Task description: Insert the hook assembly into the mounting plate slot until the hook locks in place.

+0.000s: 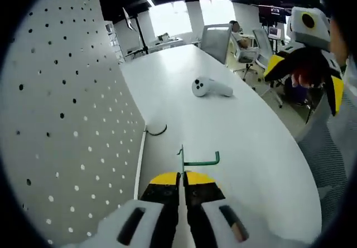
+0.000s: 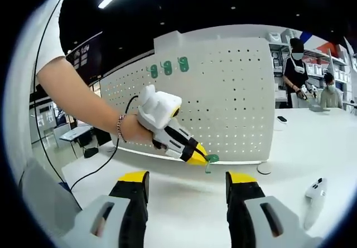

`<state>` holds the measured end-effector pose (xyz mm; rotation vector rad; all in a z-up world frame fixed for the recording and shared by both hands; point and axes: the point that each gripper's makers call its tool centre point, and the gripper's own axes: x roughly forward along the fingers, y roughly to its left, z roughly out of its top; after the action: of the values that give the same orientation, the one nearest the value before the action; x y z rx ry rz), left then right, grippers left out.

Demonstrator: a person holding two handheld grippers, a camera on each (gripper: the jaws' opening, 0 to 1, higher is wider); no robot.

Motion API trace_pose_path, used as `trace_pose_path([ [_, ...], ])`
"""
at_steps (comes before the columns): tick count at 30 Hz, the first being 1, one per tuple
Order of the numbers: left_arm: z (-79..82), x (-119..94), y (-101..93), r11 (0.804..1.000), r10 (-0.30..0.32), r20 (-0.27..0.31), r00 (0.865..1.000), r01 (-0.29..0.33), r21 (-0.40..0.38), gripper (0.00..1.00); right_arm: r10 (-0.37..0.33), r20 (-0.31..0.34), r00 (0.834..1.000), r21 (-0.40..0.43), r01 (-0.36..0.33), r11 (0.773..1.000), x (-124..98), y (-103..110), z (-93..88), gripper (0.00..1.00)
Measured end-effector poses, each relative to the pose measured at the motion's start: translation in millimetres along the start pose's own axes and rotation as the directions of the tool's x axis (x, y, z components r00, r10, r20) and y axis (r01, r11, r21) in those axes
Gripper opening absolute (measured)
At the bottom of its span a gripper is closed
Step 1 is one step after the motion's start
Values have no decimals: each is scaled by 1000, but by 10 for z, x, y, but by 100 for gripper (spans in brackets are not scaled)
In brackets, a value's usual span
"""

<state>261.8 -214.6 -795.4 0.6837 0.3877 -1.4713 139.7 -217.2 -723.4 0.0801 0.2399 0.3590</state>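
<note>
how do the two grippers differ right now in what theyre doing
The left gripper is shut on the green hook; the right gripper is open and holds nothing.
The left gripper sits low by the foot of the white pegboard; the right gripper hangs back over the white table, with the board across it.
Both have yellow-and-black jaws on white bodies.

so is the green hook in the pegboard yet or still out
Out. The left hand-held gripper is shut on the green hook, which sits over the white table, beside the pegboard, not in a hole.
</note>
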Motion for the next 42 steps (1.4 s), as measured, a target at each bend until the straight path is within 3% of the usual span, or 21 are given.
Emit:
trace_pose_path([
  [11, 117, -291, -4, 998, 58, 82, 995, -56, -18, 2, 2, 18, 1000, -5, -1, 1000, -4, 6, 60, 54],
  [15, 178, -438, 53, 992, 110, 126, 986, -102, -74, 3, 2, 24, 1000, -5, -1, 1000, -5, -1, 76, 54],
  [17, 203, -509, 36, 992, 113, 142, 983, -105, -65, 3, 3, 23, 1000, -8, -3, 1000, -10, 5, 89, 54],
  [28, 302, -862, 34, 974, 206, 221, 953, -179, -136, 3, 20, 46, 999, -25, -19, 1000, 8, 57, 215, 54],
  [36, 420, -1151, 34, 958, 270, 284, 920, -226, -178, 3, 42, 75, 996, -31, -40, 999, 26, 177, 386, 53],
  [42, 413, -1325, 3, 937, 328, 295, 898, -269, -222, 3, 72, 101, 992, -41, -68, 997, 66, 311, 519, 53],
])
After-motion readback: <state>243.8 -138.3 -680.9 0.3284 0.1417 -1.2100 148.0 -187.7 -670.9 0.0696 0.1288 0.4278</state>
